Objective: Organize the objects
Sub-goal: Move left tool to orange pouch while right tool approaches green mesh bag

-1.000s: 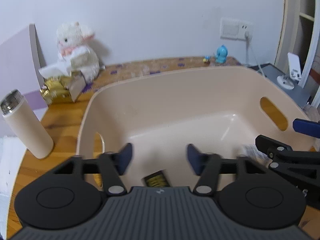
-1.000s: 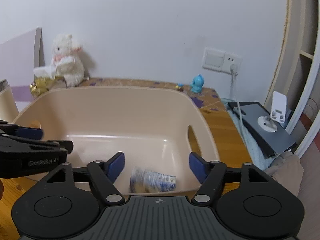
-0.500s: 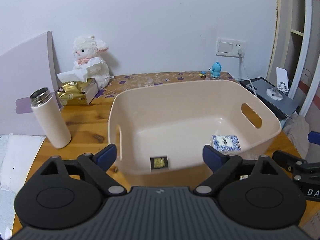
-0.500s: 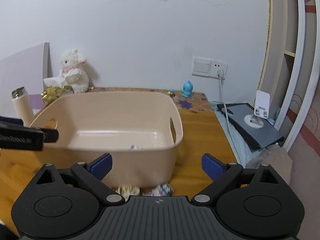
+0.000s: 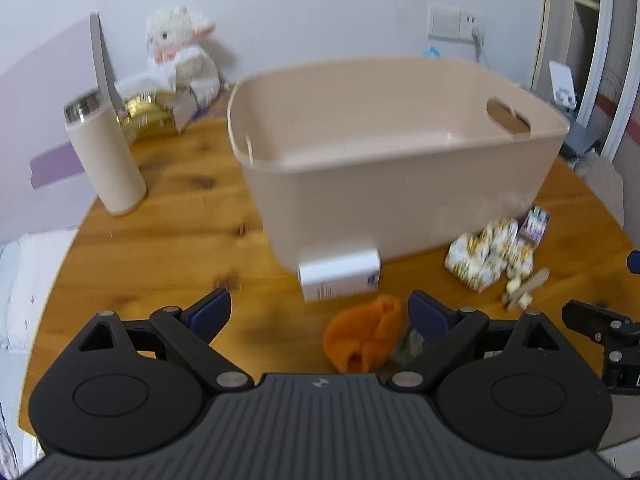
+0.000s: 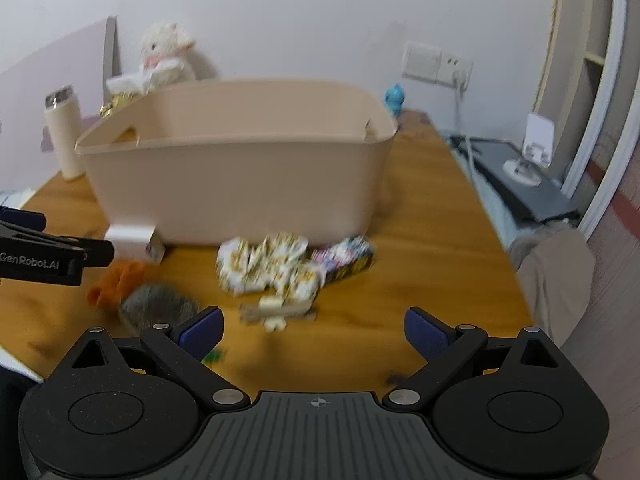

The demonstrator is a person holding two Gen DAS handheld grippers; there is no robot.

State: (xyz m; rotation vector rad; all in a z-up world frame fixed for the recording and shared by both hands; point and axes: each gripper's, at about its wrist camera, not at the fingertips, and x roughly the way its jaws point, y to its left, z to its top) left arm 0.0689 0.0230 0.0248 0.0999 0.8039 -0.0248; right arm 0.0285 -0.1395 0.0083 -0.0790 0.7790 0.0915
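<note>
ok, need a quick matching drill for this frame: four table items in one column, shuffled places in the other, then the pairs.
Things:
1. white box
2. orange cloth
3. flask
4. plush lamb

Places:
A. at the back by the wall
B. standing left of the bin
C. lying against the bin's front wall
D. just ahead of the left gripper, between its open fingers

Pairs: 1-C, 2-D, 3-B, 4-A
</note>
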